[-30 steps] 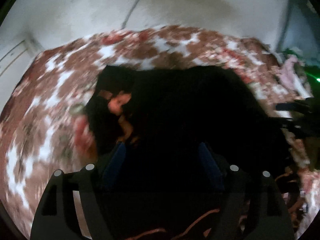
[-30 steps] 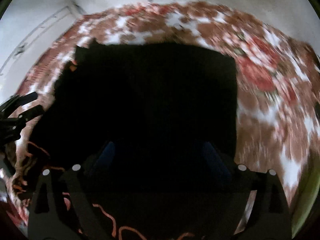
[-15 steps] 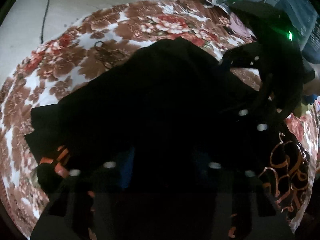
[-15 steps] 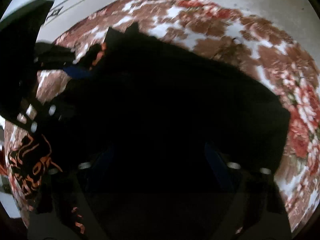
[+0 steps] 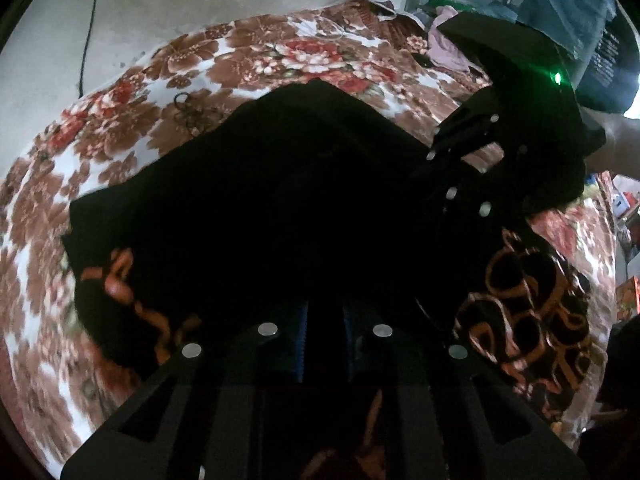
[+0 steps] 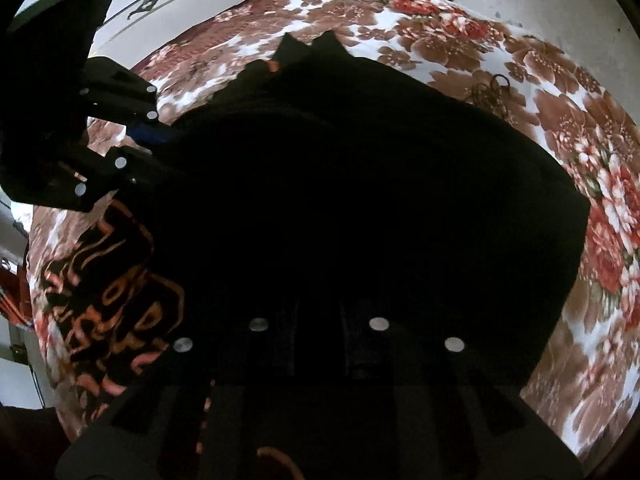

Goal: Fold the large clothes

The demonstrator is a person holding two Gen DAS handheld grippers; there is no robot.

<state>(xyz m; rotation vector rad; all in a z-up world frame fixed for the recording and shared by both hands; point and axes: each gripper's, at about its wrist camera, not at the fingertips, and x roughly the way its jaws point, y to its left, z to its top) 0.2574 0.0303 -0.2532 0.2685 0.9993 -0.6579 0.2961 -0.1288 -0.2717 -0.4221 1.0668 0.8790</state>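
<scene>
A large black garment with orange print lies spread on a floral bedspread. It also fills the right wrist view, its orange print at the left. My left gripper is shut on the garment's near edge; it also shows from the side in the right wrist view. My right gripper is shut on the near edge too, its dark fingers hard to make out; it also shows in the left wrist view.
The bedspread covers a bed against a pale wall. A cable hangs down the wall. Piled clothes lie at the bed's far corner. A small dark tangle lies on the bedspread.
Both grippers went from open to shut on the garment's near edge. The views turned towards each other, so each gripper now shows in the other's view.
</scene>
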